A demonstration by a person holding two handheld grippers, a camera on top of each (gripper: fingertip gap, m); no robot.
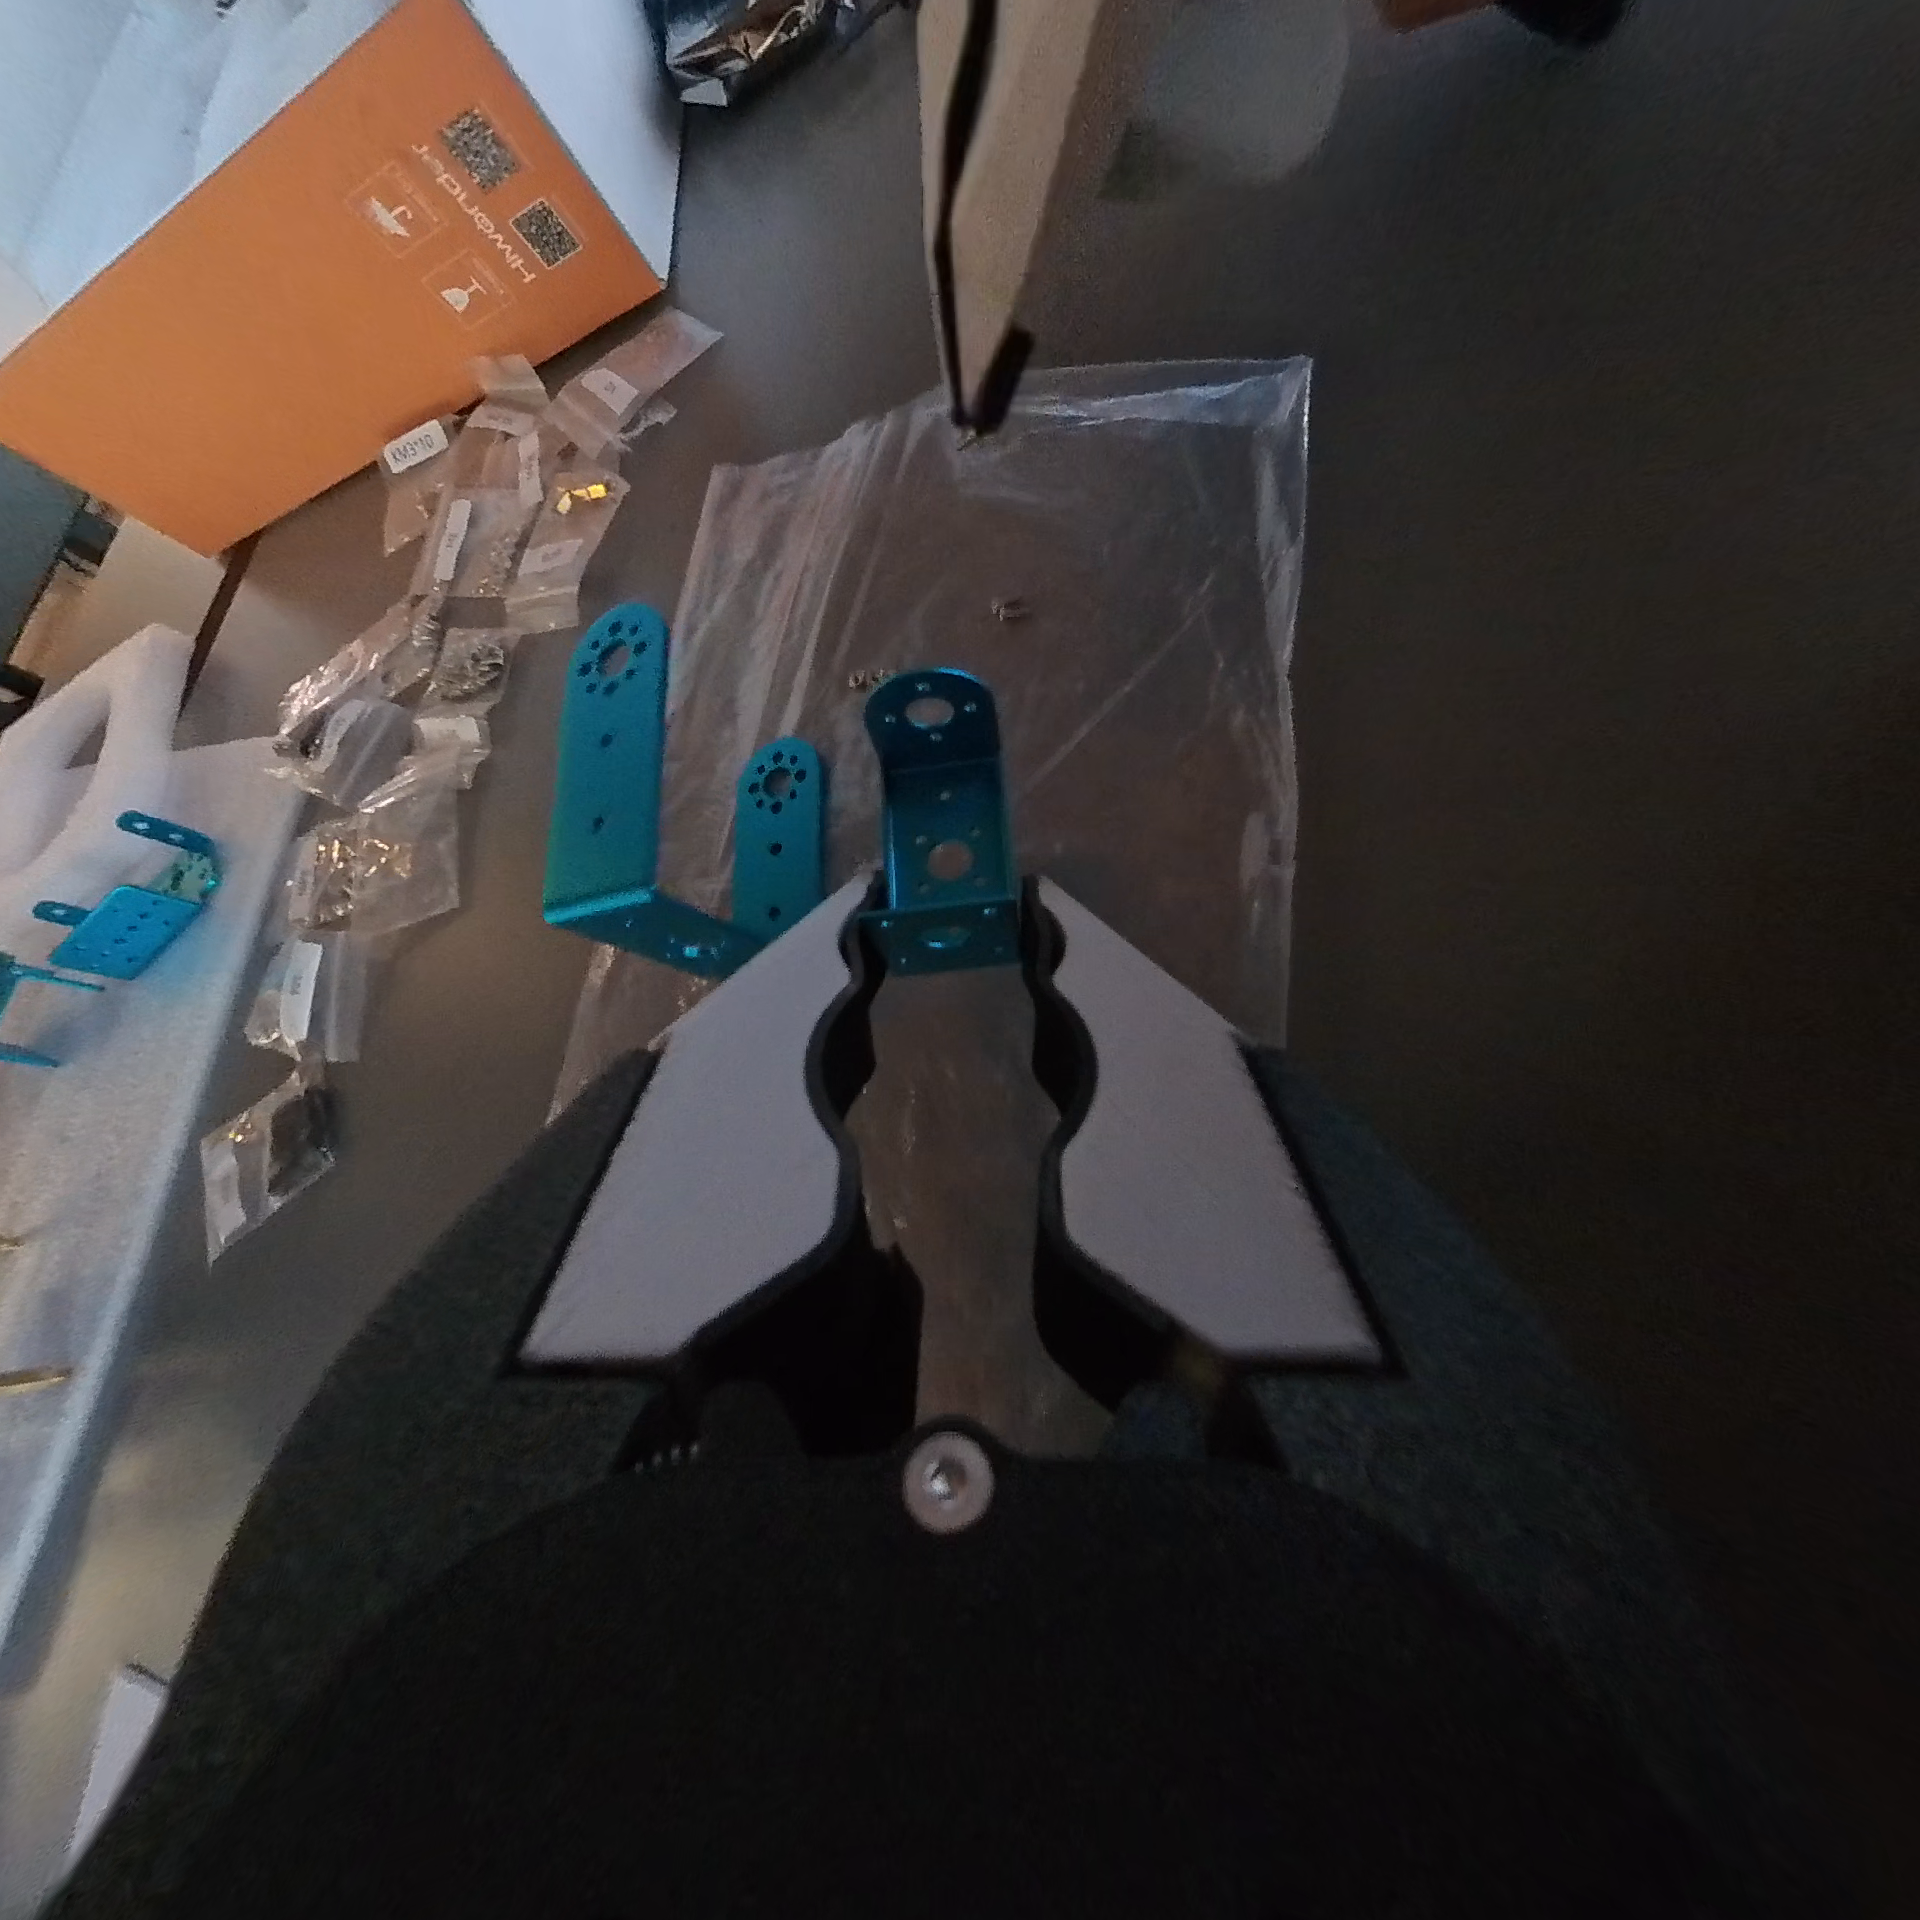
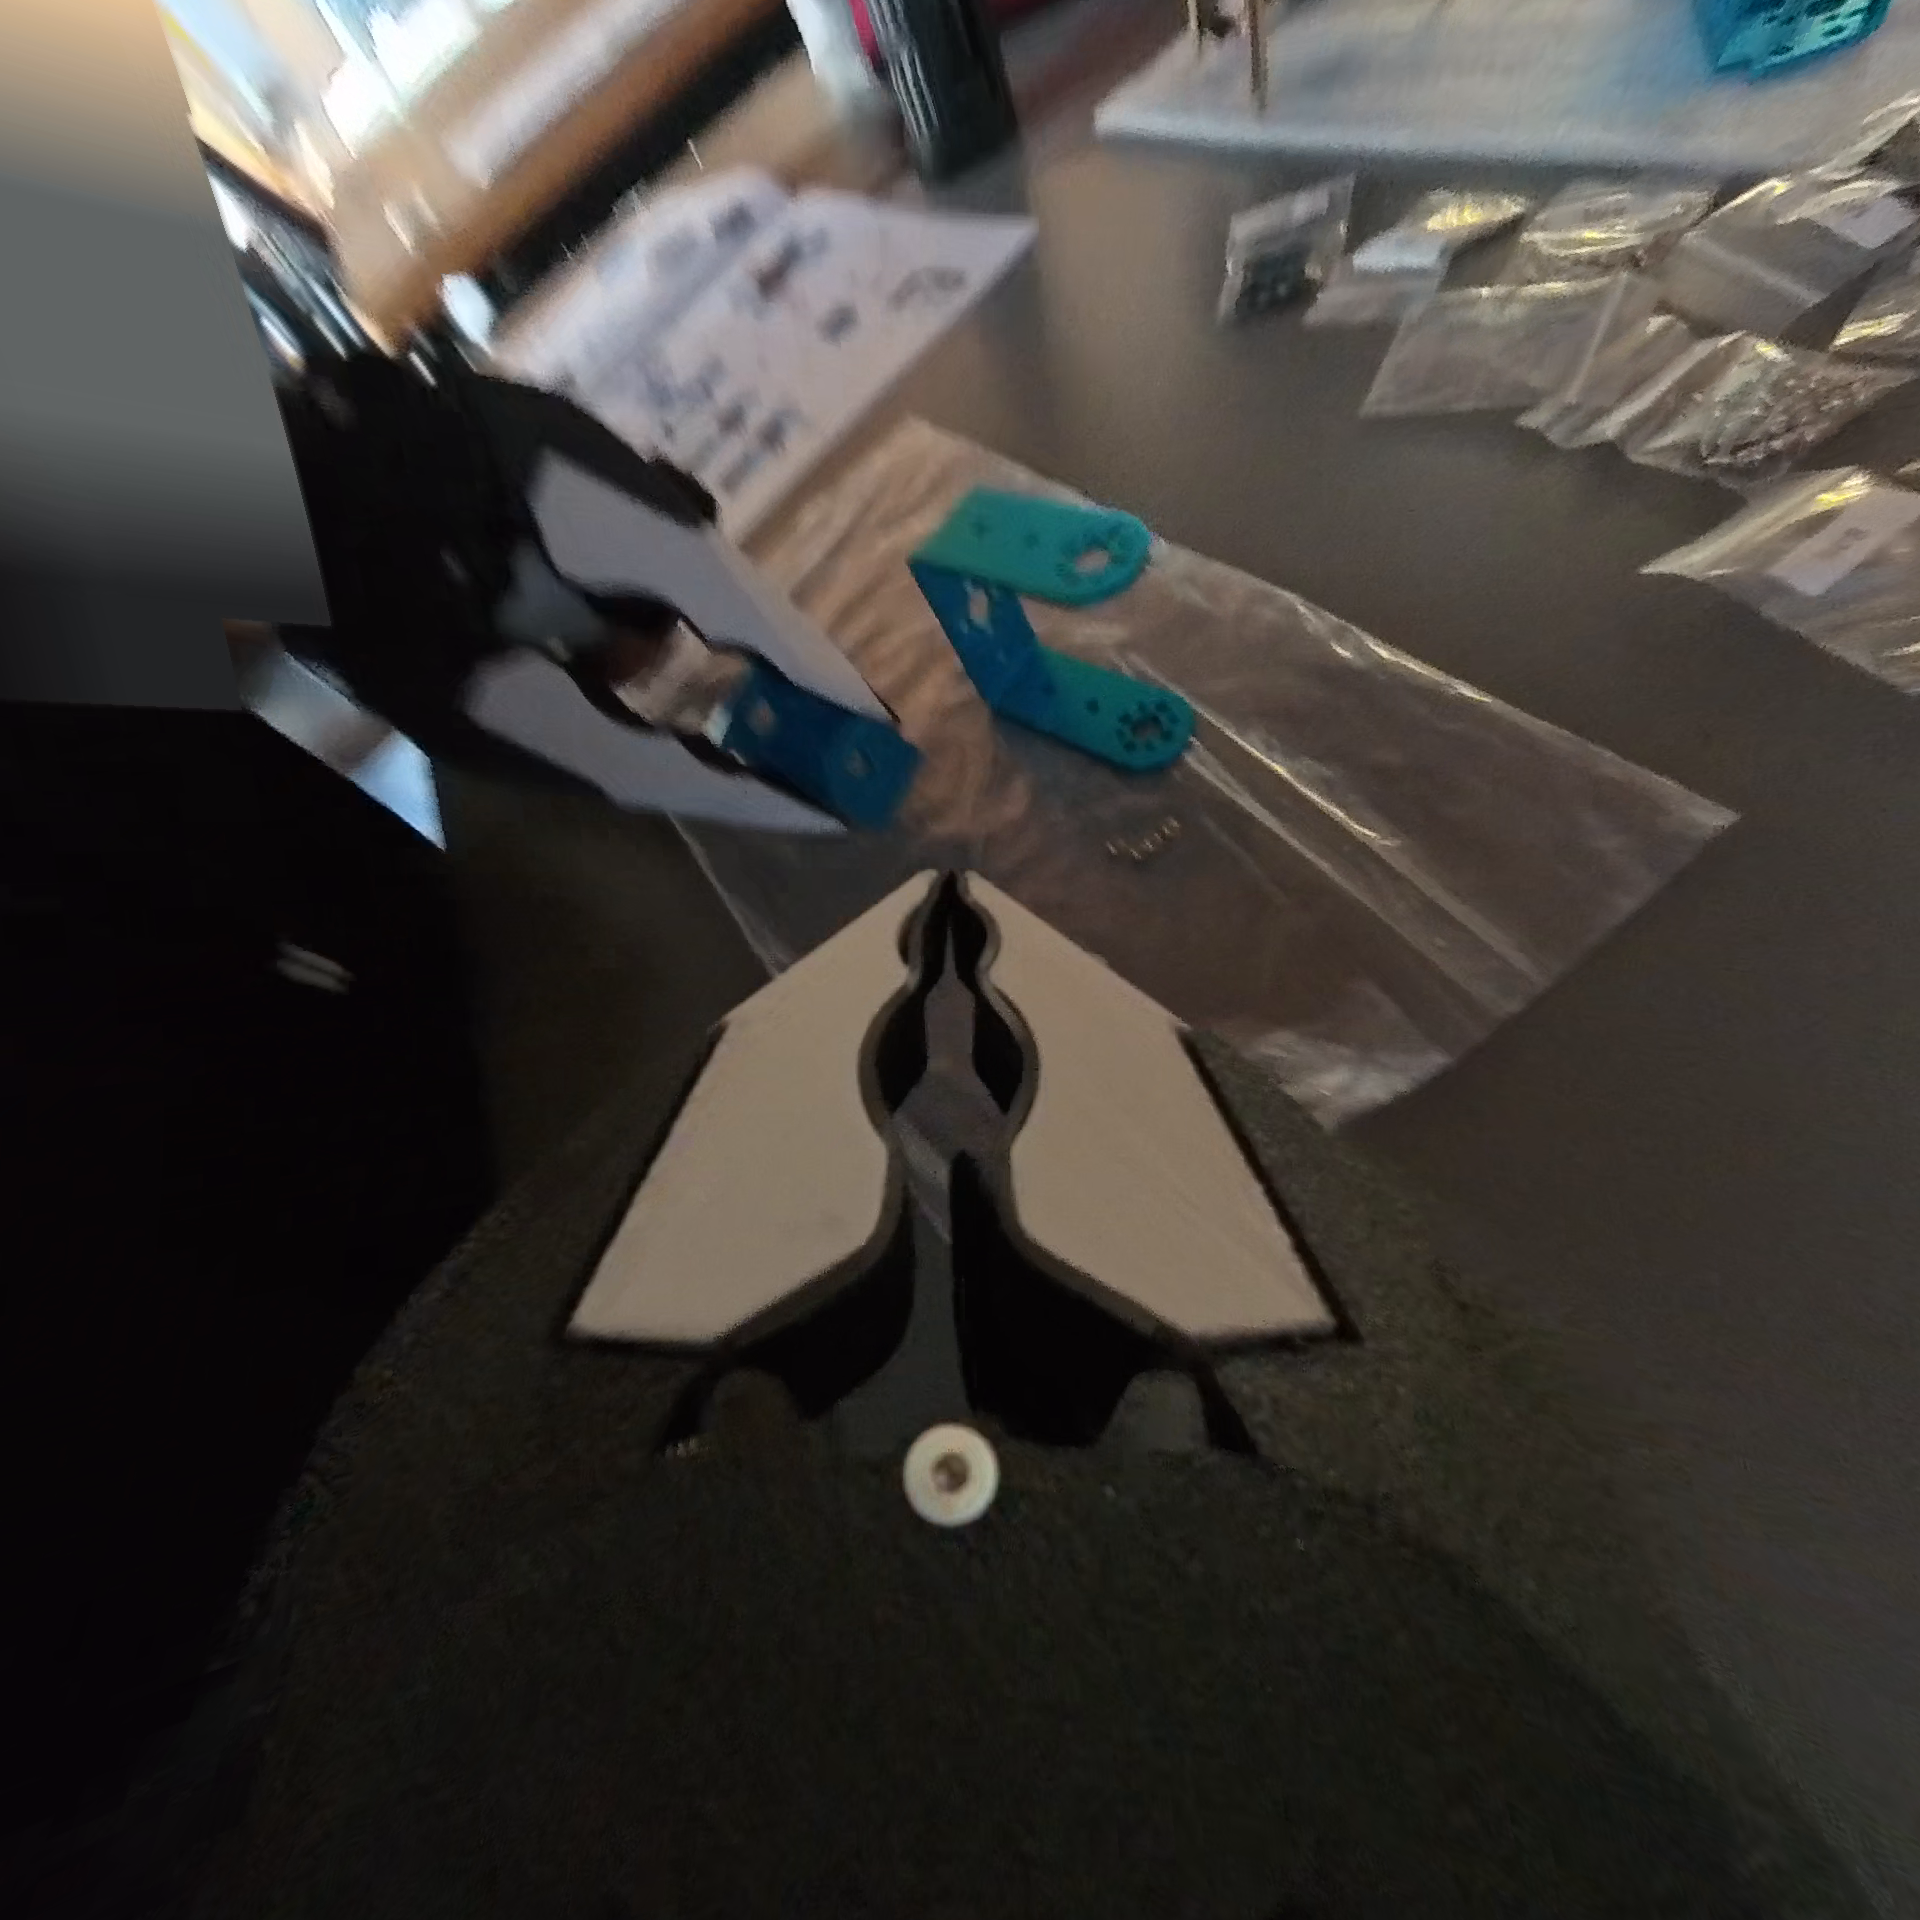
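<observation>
Small blue bracket sits clamped at its near end between the tips of the left tongs, held above a clear plastic bag spread flat on the dark worktop. Bracket is drilled with round holes and bent into a stepped shape. Same grip shows from the right wrist view: left tongs pinching the blue bracket, picture smeared there.

Right tongs are closed tip to tip with nothing visible between them, hovering at the near edge of the bag; in the left view their tips hang over the bag's far edge.

Larger blue U-bracket lies on the worktop just left of the held part, partly on the bag. A few tiny screws lie loose on the bag.

Farther left: pile of small zip bags of hardware, orange box, white foam tray carrying more blue brackets.
</observation>
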